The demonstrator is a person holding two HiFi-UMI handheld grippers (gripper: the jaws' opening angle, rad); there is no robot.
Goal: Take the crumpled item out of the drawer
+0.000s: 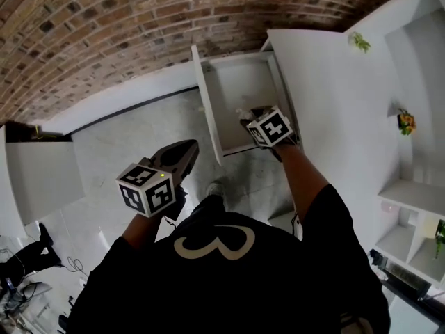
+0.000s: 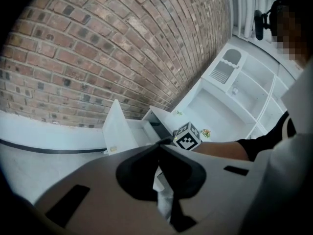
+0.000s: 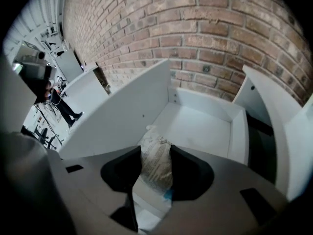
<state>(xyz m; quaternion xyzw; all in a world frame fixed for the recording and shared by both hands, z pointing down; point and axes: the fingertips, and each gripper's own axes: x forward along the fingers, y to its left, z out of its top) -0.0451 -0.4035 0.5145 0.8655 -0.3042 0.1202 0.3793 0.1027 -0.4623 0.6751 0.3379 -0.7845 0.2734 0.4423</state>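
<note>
A white drawer point(image 1: 206, 103) stands pulled open in front of the brick wall. My right gripper point(image 1: 249, 120) reaches into its near end. In the right gripper view the jaws press from both sides on a crumpled, printed paper point(image 3: 155, 165), so the right gripper point(image 3: 155, 148) is shut on it. The paper sits just above the drawer's near corner, beside the tall left wall point(image 3: 127, 116). My left gripper point(image 1: 189, 147) hangs over the floor left of the drawer. Its jaw tips meet, so the left gripper point(image 2: 158, 143) is shut and holds nothing. The drawer point(image 2: 117, 129) lies beyond it.
A brick wall point(image 1: 104, 26) runs behind the drawer. White shelving with small plants point(image 1: 359, 42) point(image 1: 406, 122) fills the right side. A white cabinet point(image 1: 42, 176) stands at the left, with a person point(image 1: 28, 252) on the floor near it.
</note>
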